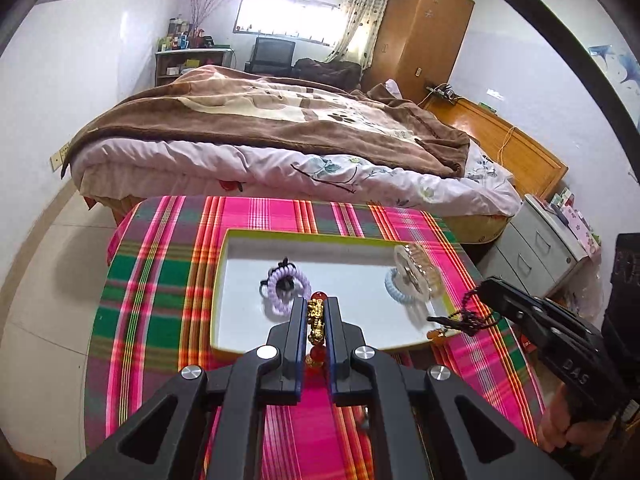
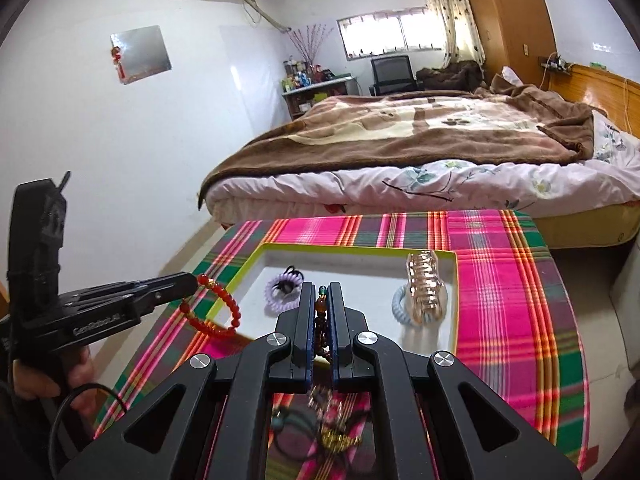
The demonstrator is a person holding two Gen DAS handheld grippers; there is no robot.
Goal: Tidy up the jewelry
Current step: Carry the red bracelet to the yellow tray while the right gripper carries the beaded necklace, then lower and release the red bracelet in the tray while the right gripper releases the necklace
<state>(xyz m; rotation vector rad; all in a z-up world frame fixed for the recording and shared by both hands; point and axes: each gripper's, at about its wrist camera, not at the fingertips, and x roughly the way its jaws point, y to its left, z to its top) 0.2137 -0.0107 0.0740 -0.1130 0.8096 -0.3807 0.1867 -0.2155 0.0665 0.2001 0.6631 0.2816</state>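
Jewelry is being carried toward the white tray [image 1: 240,280] with the yellow-green rim, which lies on the plaid-covered counter [image 1: 160,280] in front of the bed [image 1: 280,120]. The left gripper [image 1: 316,312] is clamped on a red bead bracelet [image 1: 316,320] with a gold charm; in the right wrist view the loop is seen hanging from the fingers, above the tray's edge at about 8 o'clock. The right gripper [image 2: 320,300] is closed on a dark bead strand [image 2: 321,320], which in the left wrist view is seen dangling over the tray's corner at about 4 o'clock.

Already inside the tray are a lilac coil hair tie [image 2: 282,286] with a black tie on it, toward 10 o'clock, and a pale blue coil tie [image 2: 402,304] with a clear amber hair claw [image 2: 426,286] resting against it, toward 2 o'clock. The middle of the tray floor is left bare, so both held pieces can probably be set there without tangling with the others.

Each piece is pinched at one spot and let hang, which likely keeps the loops free for a clean release. More items are blurred beneath the right gripper, at 6 o'clock, on the counter; what they are cannot be told. The sorting is judged to be partly done.
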